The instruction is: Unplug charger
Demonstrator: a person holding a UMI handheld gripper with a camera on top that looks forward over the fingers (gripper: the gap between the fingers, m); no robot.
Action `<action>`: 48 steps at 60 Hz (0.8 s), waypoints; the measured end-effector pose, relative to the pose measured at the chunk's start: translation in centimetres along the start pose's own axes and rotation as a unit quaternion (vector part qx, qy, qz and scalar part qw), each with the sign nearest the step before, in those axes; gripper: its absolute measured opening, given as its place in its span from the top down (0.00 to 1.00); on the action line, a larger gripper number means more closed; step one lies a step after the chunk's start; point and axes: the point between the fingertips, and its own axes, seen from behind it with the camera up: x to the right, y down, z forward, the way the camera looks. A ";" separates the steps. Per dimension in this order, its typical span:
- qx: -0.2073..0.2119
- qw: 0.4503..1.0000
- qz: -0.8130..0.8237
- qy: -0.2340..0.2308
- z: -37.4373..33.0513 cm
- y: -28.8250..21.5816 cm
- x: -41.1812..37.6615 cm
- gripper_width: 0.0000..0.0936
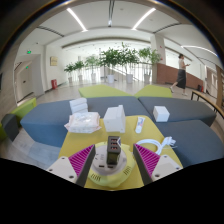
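No writing, label, brand or number can be read anywhere. A small green sign [30, 54] on the far wall at about ten o'clock is too small to make out.

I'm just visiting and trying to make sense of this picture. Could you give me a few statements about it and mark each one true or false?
1. The hand-held gripper has a dark charger standing between its two fingers. True.
2. The charger sits on a red block. False: it sits on a pale yellow power strip.
3. The table under the objects is yellow-green. True.
4. Nothing else lies on the table beyond the fingers. False: several white items lie there, among them a white box and a crumpled white bag.
5. Green plants stand in the background. True.
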 end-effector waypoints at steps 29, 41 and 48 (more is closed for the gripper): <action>0.023 0.999 0.013 -0.022 3.4 0.2 -0.7 0.93; 0.153 0.988 -0.001 0.002 -4.4 -12.0 1.2 0.93; 0.160 0.987 0.001 0.019 -7.0 -15.2 4.5 0.94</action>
